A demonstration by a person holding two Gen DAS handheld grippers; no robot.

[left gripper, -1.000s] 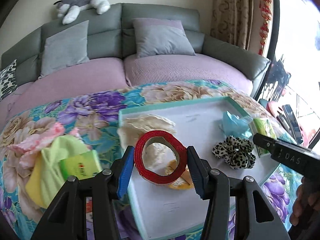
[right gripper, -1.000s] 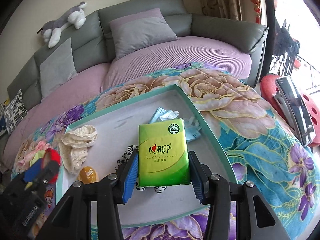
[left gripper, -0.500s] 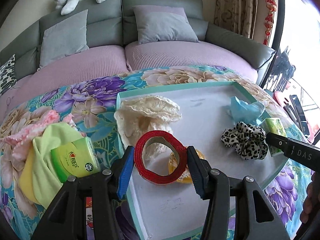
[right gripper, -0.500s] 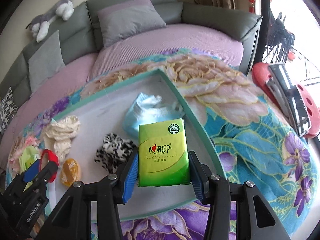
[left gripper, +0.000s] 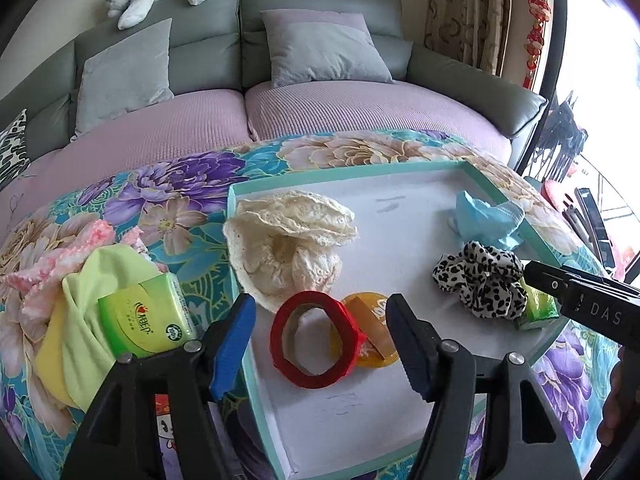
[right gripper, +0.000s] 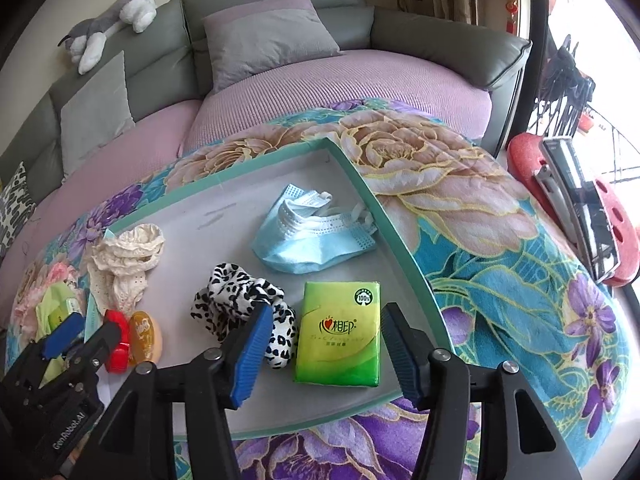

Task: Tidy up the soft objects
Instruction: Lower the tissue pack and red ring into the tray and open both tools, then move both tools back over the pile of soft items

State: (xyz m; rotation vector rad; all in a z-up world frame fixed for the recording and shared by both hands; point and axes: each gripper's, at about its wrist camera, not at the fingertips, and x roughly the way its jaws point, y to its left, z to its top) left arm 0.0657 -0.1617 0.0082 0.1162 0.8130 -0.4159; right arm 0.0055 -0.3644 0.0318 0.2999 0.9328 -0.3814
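We hold both grippers over a shallow teal-rimmed tray point(right gripper: 394, 236) that sits on a floral blanket point(right gripper: 500, 240).

Our right gripper point(right gripper: 322, 354) has its jaws wide apart; the green tissue pack point(right gripper: 340, 338) lies flat between them on the tray floor, near the tray's right rim, and neither pad touches it. Just left of the pack lies the leopard scrunchie point(right gripper: 240, 300), and beyond it a blue face mask point(right gripper: 312, 236).

Our left gripper point(left gripper: 320, 344) also has its jaws wide, with the red band point(left gripper: 314, 340) lying loose between them on the tray's near left part, overlapping an orange round item point(left gripper: 372, 332). A cream lace cloth point(left gripper: 288, 248) sits just beyond.

Left of the tray, on the blanket, a second tissue pack point(left gripper: 146, 320) rests on a yellow-green cloth point(left gripper: 84, 320), beside pink fabric point(left gripper: 60, 256).
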